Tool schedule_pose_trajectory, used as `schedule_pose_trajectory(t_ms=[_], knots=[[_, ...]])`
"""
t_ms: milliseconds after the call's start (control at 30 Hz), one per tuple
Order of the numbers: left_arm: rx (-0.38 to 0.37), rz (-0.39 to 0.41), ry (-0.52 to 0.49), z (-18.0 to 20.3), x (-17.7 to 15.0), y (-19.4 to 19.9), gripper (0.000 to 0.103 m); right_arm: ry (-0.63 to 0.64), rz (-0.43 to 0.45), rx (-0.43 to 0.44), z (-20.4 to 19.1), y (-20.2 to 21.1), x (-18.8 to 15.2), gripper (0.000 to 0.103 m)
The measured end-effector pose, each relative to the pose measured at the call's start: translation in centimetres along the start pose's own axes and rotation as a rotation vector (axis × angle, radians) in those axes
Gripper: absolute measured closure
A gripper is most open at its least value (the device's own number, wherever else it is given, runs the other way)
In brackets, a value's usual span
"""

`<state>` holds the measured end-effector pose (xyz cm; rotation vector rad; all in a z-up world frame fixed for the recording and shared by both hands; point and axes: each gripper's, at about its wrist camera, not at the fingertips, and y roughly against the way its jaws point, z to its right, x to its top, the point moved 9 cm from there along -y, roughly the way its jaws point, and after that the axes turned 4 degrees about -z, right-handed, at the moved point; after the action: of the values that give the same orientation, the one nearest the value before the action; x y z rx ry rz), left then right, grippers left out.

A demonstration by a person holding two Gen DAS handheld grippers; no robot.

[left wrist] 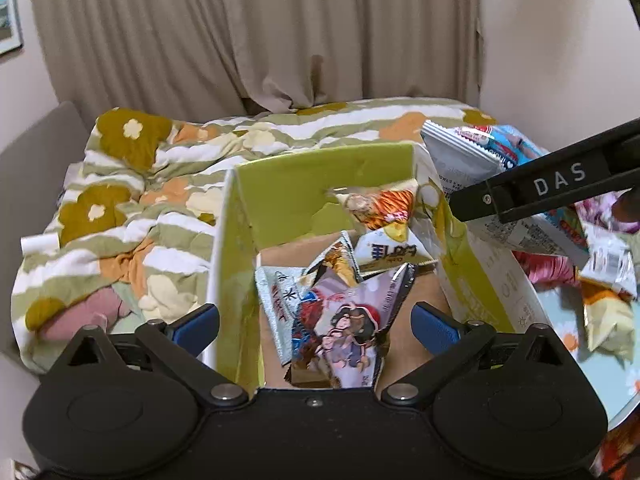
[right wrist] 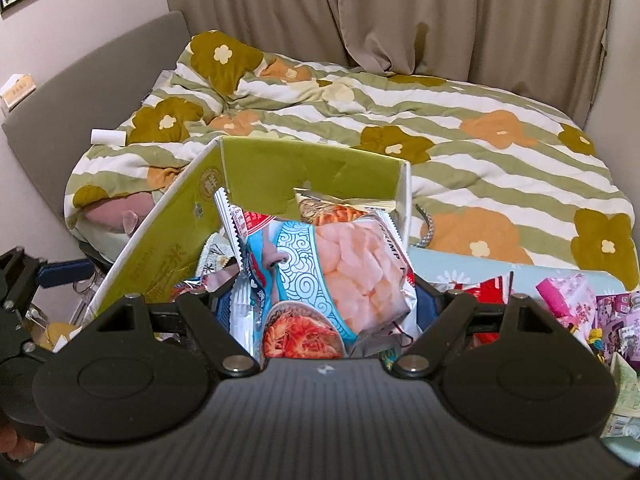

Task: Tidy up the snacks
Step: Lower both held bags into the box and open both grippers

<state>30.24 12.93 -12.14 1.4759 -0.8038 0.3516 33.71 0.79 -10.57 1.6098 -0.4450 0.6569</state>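
The left gripper (left wrist: 316, 330) hangs over an open green carton (left wrist: 320, 168) on a bed, its blue-padded fingers (left wrist: 434, 330) spread wide with nothing pressed between them; a cartoon-printed snack packet (left wrist: 344, 328) lies loose below the gap, inside the carton. At least five packets rest on the carton's brown floor in the left wrist view, among them an orange-striped bag (left wrist: 380, 204) leaning on the far wall.

The right gripper (right wrist: 320, 300) holds its fingers well apart on either side of a large shrimp-cracker bag (right wrist: 344, 276), a white sawtooth-edged packet (right wrist: 234, 224) bunched beside it; whether the pads actually press the bag cannot be told, since the bag hides them. The bundle sits over the carton's open top.

More packets lie scattered on a light blue floral surface (right wrist: 448, 270) right of the carton, too jumbled to count. A striped, flower-patterned duvet (right wrist: 460, 148) covers the bed; beige curtains (right wrist: 400, 12) hang behind.
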Motion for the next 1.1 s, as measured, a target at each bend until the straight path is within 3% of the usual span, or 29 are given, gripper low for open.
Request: schedule_pose_trajectory(t_ms=[300,533,1100], knots=[[0.011,0.019,0.047,-3.1,0.4,1.3,0.000,-0.020,-0.026,0.036,-2.1,-2.4,2.5,0.006],[0.009,0.006,0.077,-4.7,0.4,0.5,0.000,-0.059,-0.052,0.023,-2.5,-5.3,2.4,0.000],[-0.011,-0.009,0.069,-3.8,-0.1,0.3,0.000,-0.120,-0.009,-0.004,-0.5,-2.9,0.0,0.000]])
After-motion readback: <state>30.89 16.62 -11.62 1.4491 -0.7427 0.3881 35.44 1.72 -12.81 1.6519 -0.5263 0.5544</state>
